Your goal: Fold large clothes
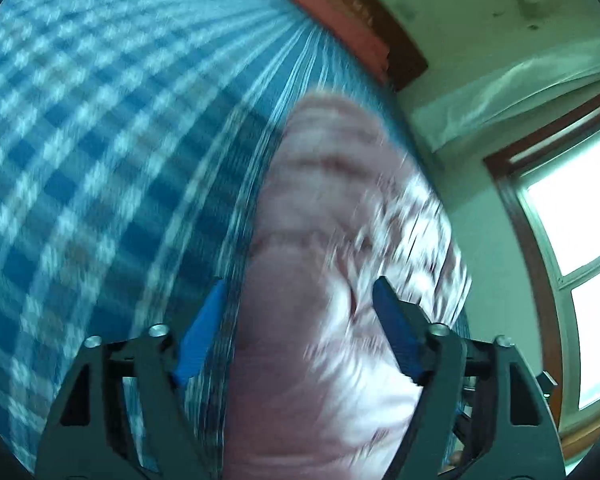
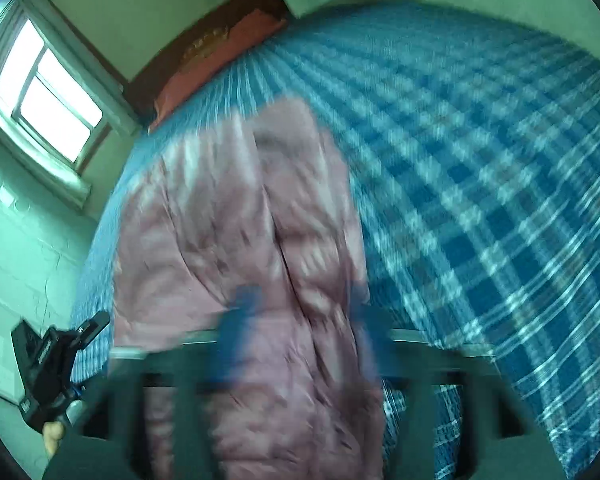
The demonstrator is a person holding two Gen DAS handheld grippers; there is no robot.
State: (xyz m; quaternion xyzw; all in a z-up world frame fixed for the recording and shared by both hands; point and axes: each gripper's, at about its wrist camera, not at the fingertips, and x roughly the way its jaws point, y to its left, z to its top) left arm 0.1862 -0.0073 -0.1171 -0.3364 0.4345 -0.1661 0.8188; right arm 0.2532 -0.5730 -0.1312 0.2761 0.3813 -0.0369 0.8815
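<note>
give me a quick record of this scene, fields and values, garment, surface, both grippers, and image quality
garment: pink padded coat, lying along the bed
surface: bed with blue checked cover
pillow: red, at the far end
left gripper: open, coat between its fingers
right gripper: blurred, seems open over the coat
window: bright, on the wall beside the bed
image quality: heavy motion blur in both views

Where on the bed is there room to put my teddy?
The blue plaid sheet lies bare right of the pink padded coat, up to the red pillow by the headboard. The window side is crowded: the coat fills it to the bed's edge.
</note>
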